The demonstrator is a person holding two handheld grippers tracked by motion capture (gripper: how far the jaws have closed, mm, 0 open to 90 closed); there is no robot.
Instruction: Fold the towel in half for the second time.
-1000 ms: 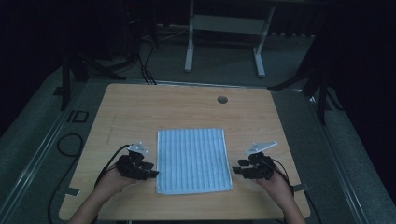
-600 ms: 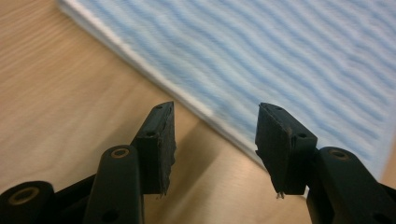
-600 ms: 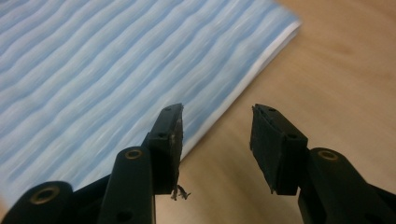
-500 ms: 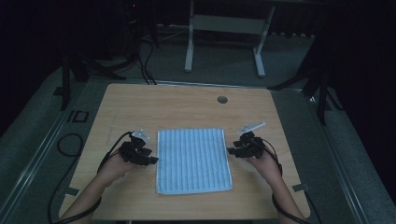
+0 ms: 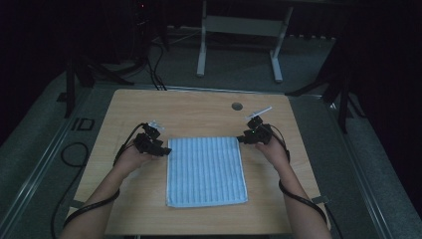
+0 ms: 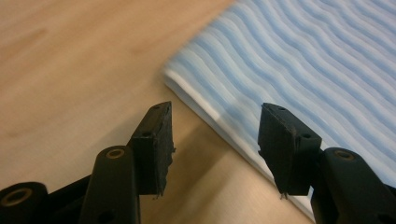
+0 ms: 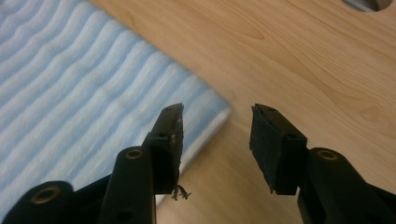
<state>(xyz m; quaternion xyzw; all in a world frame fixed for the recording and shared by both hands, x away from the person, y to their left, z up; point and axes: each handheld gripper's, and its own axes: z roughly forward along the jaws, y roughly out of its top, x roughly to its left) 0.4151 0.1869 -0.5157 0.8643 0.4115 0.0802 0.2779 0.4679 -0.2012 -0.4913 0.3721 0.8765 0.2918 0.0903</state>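
grippers at the far corners of the towel, nothing gripped yet

the wooden bench (image 5: 199, 107) carries a blue striped towel (image 5: 206, 169) lying flat near its middle, towards the person's edge. its long axis runs from near edge to far edge, and the stripes run the same way. the towel looks like a flat stack of layers with a white edge. the left gripper (image 5: 160, 148) sits at the far left corner, jaws spread and lately opening, straddling the towel's edge without pinching it. the right gripper (image 5: 245, 138) sits at the far right corner, jaws spread, one over the cloth, one over bare wood. by my judgement the approach is done; grasping and moving or folding remain.
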